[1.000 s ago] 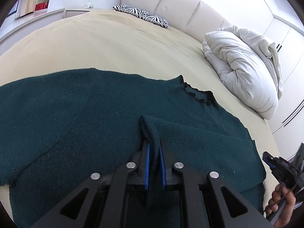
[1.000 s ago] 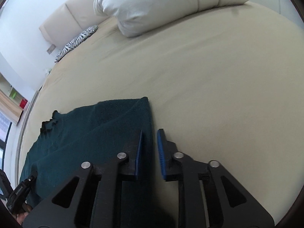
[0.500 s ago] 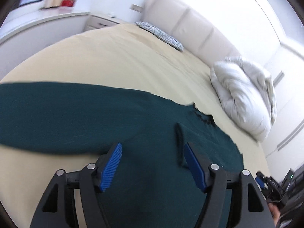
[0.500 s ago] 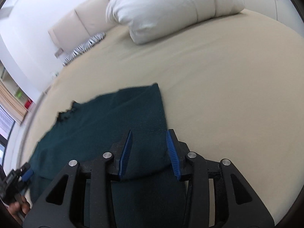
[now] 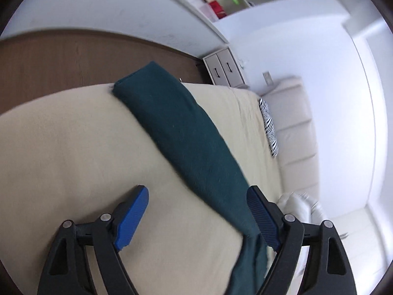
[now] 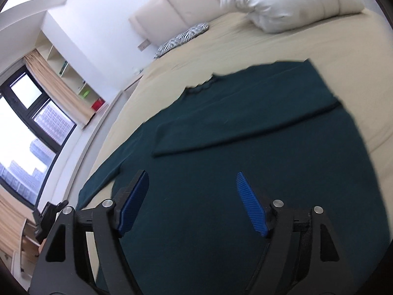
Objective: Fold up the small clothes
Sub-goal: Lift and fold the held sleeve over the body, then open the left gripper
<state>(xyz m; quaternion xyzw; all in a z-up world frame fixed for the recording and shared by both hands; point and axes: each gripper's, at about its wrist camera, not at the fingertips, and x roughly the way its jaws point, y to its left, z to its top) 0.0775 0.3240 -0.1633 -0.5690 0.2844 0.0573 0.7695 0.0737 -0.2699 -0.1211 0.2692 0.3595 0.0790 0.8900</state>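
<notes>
On the beige bed [image 5: 73,147], both grippers' fingers [image 6: 250,204] are opening empty; the dark green knitted sweater's [image 6: 245,147] unfolded sleeve [image 5: 176,127] reaches the edge and may slide off.

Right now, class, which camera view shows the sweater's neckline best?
The right wrist view: the dark green sweater lies spread on the bed, its scalloped neckline plain. The left wrist view shows only one long sleeve, no neckline.

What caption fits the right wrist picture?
Open right gripper opening above a dark green sweater on the beige bed.
</notes>
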